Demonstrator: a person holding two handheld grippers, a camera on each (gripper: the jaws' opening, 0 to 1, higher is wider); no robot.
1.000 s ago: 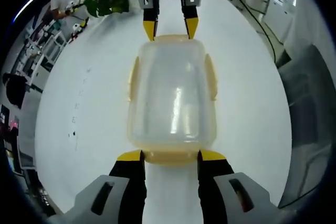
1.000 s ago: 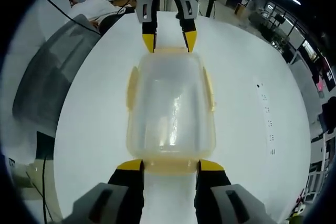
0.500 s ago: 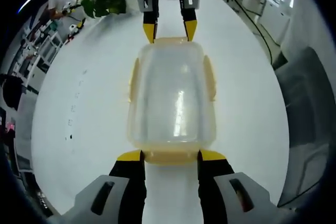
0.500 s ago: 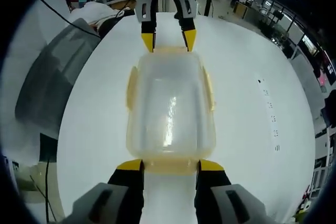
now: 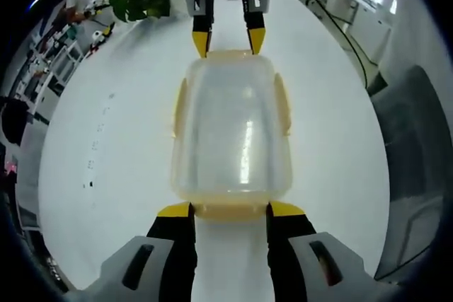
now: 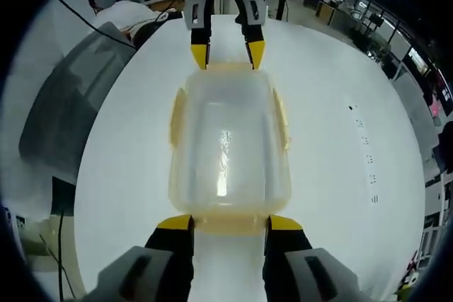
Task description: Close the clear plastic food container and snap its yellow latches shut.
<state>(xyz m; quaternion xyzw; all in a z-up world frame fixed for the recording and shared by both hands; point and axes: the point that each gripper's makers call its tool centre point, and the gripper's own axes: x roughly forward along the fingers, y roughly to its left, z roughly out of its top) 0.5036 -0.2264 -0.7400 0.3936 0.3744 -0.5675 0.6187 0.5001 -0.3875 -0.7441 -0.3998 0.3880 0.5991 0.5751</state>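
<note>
Resting lid-on upon the white surface (image 5: 106,139), the clear plastic food container (image 5: 232,132) lies between two spread grippers: the left gripper (image 5: 230,209) flanks one end's yellow latch (image 5: 230,211), the right gripper (image 6: 230,223) the opposite end.

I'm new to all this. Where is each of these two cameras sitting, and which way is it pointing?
Left gripper view: rides on the left gripper, looking along its yellow-tipped jaws at the container on the white table; the right gripper faces it from the far end.
Right gripper view: rides on the right gripper, looking the opposite way across the same container; the left gripper shows at the far end.
Shared: container, table, both grippers, one at each short end.
</note>
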